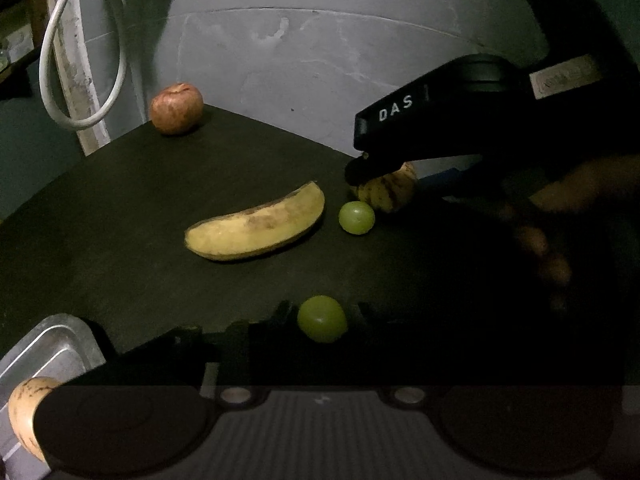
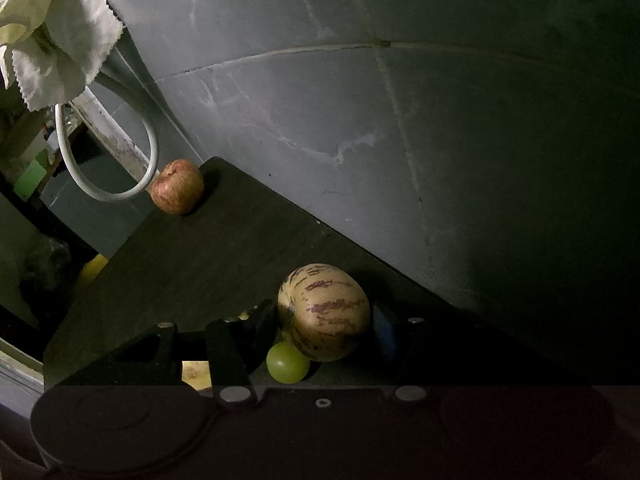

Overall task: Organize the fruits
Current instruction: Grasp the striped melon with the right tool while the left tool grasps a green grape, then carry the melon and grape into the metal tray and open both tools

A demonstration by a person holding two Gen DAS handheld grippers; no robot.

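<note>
Two claws at work on fruits on a dark bench.

On the left a metal tray [image 1: 60,344] holds a yellowish fruit [image 1: 28,408], and an apple [image 1: 176,109] sits at the far corner of the bench [image 1: 120,208]. A banana [image 1: 256,224] lies in the middle, with a green grape [image 1: 357,218] just beside its right end. The left claw [image 1: 322,318] has its two sides closed against a second green grape [image 1: 322,319]. To the right, the right claw [image 2: 326,320] stands with one side on each flank of a striped round fruit [image 2: 324,312], which rests near the back edge; its pads appear to touch the fruit.
</note>
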